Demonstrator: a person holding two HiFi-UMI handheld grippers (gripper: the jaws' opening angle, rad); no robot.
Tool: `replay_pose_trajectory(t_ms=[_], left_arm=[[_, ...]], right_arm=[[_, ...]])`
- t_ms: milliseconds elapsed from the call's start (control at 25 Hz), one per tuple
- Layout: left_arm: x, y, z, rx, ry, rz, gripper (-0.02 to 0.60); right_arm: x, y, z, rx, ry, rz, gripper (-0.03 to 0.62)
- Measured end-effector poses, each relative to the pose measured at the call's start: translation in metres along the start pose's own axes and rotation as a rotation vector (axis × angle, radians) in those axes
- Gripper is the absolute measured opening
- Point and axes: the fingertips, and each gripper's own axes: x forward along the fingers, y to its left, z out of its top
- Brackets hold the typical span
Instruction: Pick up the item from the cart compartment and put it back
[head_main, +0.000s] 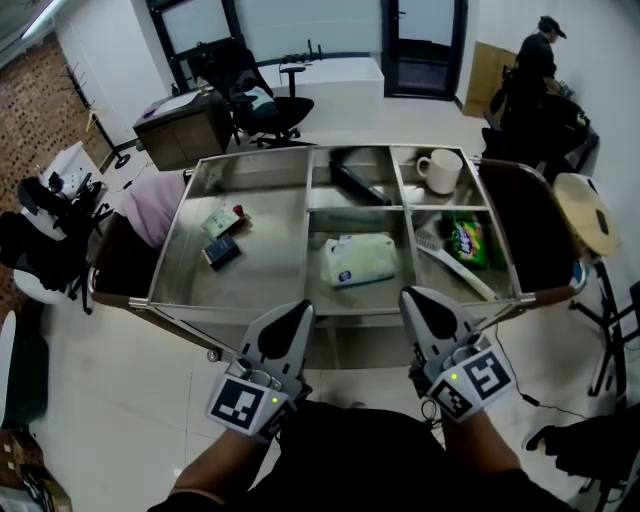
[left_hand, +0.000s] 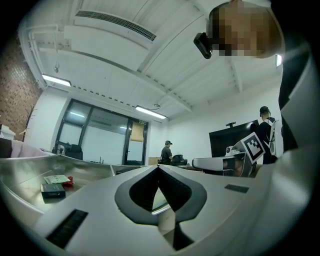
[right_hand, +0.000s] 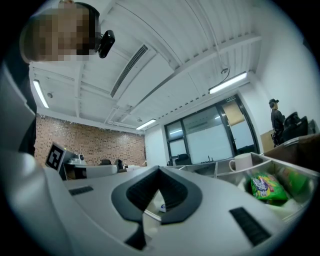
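Both forearms reach forward side by side toward the cart (head_main: 270, 250), each holding its tongs about level. The left tongs (head_main: 299, 310) stop at the cart's near rim, jaws closed together with nothing between them. The right tongs (head_main: 411, 297) sit at the same rim, also closed and empty. The white packet (head_main: 360, 260) lies flat in the cart's middle near compartment, just beyond the two tips and untouched.

The cart (head_main: 185, 240) is open from above. Its left compartment is mostly bare beside two small packets (head_main: 222, 238); upright dividers (head_main: 306, 250) fence its middle; a mug (head_main: 440, 170) and green bag (head_main: 466, 240) crowd its right.
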Motion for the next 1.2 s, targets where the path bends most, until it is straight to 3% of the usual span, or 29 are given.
replay_pose_trajectory(t_ms=[480,1200], left_arm=[[0.005,-0.018,-0.011,0.003,0.024,-0.038,0.000],[0.007,-0.022,-0.014,0.017,0.040,-0.042,0.000]], right_arm=[[-0.003,-0.007,-0.004,0.044,0.001,-0.022,0.015],[-0.005,-0.002,-0.009,0.020,0.007,-0.028,0.014]])
